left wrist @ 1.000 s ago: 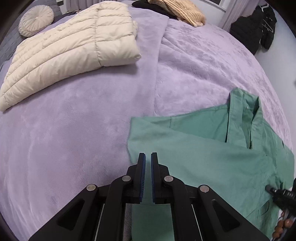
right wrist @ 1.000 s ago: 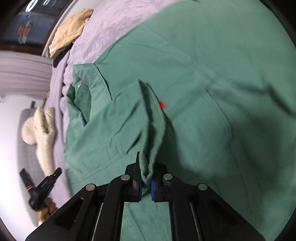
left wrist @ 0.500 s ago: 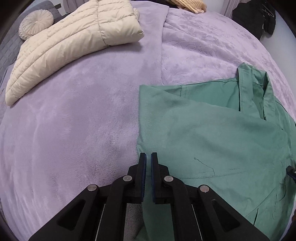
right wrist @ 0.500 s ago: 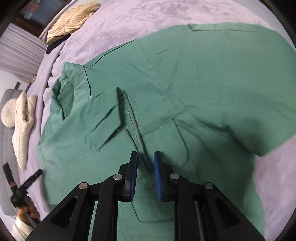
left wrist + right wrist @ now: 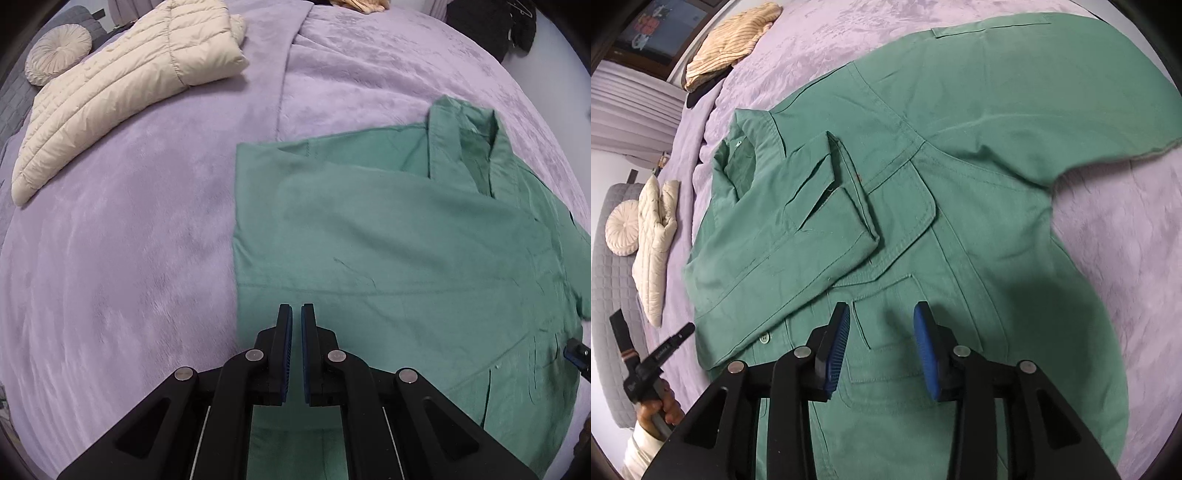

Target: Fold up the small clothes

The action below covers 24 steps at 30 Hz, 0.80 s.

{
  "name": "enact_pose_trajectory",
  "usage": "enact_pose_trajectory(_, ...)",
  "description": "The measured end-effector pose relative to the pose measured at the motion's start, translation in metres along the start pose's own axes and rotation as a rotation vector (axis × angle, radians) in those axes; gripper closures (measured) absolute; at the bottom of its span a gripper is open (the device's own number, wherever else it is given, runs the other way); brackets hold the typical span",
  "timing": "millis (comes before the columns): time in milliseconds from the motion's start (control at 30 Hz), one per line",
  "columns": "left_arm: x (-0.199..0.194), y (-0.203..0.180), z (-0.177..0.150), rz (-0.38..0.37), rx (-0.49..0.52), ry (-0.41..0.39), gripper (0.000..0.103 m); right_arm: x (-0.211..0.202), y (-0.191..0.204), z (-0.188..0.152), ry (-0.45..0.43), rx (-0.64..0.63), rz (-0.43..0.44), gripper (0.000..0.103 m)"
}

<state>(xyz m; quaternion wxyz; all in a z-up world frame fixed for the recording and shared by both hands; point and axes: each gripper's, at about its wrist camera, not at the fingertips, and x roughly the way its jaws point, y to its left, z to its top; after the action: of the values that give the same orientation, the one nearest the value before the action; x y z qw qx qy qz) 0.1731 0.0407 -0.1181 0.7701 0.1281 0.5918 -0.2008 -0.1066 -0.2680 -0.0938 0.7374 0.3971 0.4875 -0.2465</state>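
Green shirt [image 5: 960,155] lies flat, front up, on the lavender blanket [image 5: 122,236] of the bed. One sleeve is folded across the chest, its cuff [image 5: 857,192] just beside the flapped chest pocket [image 5: 908,206]; the other sleeve [image 5: 1052,92] extends outward over the blanket. The folded side forms a straight vertical edge [image 5: 236,229] in the left wrist view, with bare blanket all along it. Bare blanket also borders the extended sleeve and the hem side in the right wrist view.

Left gripper [image 5: 296,314] is closed with nothing between its pads and hangs over the shirt near the straight edge. Right gripper [image 5: 881,325] hangs over the lower front pocket; its jaws are opening, and no cloth is between them.

A cream quilted jacket [image 5: 122,85] lies well apart from the shirt, with a round cushion [image 5: 59,51] beyond it. A tan ribbed garment [image 5: 727,40] lies at the far edge of the bed. Dark clothes [image 5: 487,26] hang beyond the bed.

No legible writing is visible
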Motion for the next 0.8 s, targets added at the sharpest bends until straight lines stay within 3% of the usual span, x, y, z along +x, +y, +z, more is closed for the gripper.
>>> enact_pose_trajectory(300, -0.020, -0.049, -0.042, 0.008, 0.051, 0.065, 0.097, -0.026, -0.010, -0.017, -0.007, 0.026, 0.021, 0.041)
enact_pose_trajectory(433, -0.031, -0.067, -0.054, -0.015, 0.052, 0.065, 0.097, -0.040, -0.021, -0.023, -0.021, 0.056, 0.026, 0.039)
enact_pose_trajectory(467, -0.033, -0.071, -0.055, -0.012, 0.052, 0.061, 0.091, -0.044, -0.026, -0.024, -0.025, 0.068, 0.028, 0.036)
enact_pose_trajectory(500, -0.035, -0.075, -0.056, -0.013, 0.051, 0.061, 0.045, -0.047, -0.030, -0.025, -0.030, 0.077, 0.029, 0.034)
enact_pose_trajectory(533, -0.036, -0.077, -0.056, -0.007, 0.047, 0.064, 0.013, -0.051, -0.034, -0.027, -0.035, 0.085, 0.030, 0.033)
enact_pose_trajectory(567, -0.040, -0.081, -0.056, 0.020, 0.038, 0.043, 0.002, -0.054, -0.039, -0.028, -0.040, 0.093, 0.030, 0.031)
enact_pose_trajectory(667, -0.041, -0.092, -0.053, 0.024, 0.077, 0.038, 0.001, -0.065, -0.055, -0.030, -0.057, 0.126, 0.031, 0.025)
enact_pose_trajectory(800, -0.042, -0.108, -0.048, 0.028, 0.091, 0.062, 0.001, -0.076, -0.078, -0.031, -0.076, 0.177, 0.034, 0.024)
